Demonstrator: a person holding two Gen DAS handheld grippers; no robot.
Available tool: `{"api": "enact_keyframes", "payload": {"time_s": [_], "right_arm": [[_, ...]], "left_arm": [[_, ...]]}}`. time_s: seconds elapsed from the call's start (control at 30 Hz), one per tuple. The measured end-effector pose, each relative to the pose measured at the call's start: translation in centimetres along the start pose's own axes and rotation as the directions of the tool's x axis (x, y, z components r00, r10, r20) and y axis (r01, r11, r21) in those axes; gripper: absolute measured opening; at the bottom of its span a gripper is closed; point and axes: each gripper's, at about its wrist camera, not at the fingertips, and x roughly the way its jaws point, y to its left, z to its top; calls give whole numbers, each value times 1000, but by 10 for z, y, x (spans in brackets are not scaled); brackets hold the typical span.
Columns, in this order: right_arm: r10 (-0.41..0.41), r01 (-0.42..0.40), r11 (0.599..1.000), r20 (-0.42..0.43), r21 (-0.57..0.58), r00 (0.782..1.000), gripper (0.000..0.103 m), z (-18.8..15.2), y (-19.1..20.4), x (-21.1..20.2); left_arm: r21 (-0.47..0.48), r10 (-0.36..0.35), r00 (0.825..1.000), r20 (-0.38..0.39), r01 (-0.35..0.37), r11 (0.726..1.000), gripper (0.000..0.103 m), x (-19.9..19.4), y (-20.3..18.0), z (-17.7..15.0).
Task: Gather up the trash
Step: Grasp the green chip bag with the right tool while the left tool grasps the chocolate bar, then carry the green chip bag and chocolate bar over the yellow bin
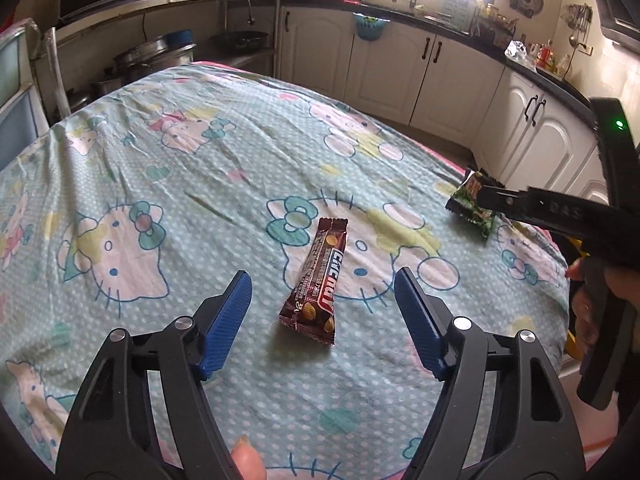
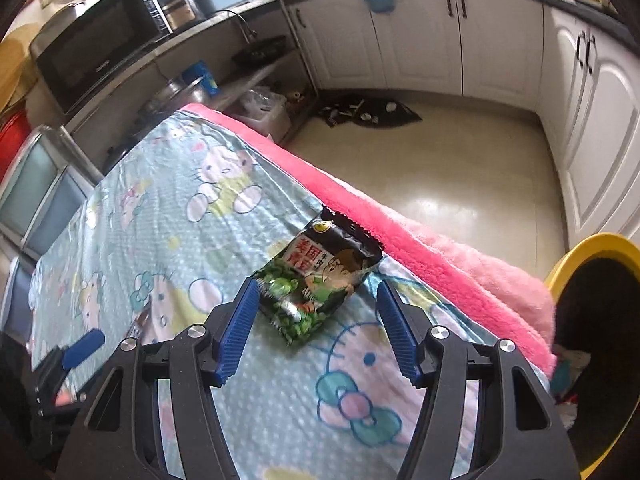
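Hovering left claw (image 1: 323, 276) agape, right claw (image 2: 316, 286) agape

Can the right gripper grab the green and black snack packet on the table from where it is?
Probably yes. The right gripper is open, and the green and black snack packet lies flat on the cartoon-cat tablecloth right between its blue fingers, with nothing in the way.

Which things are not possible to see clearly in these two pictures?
- Yellow bin, right wrist view: cut by the frame edge; dark inside, contents unclear.
- Brown snack bar: in the right wrist view mostly hidden behind the gripper frame.
- Green snack packet, left wrist view: partly covered by the right hand-held gripper.
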Motion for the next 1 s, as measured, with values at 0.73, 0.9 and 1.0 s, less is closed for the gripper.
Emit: {"api": "enact_keyframes", "payload": {"time_s": [0.73,0.9,1.0], "right_arm": [[68,-75,994,91,79,994,10,0,-32,-20],[75,-86,993,127,80,989,9,-8,-46,-48],[79,-92,992,147,85,986,8,-14,-56,-65]], "left_arm": [[38,10,999,-40,-8,999,19,9,-5,0],[43,-49,998,-25,50,998,18,2,-25,3],[56,-79,997,-15,80,995,18,-1,-41,8]]}}
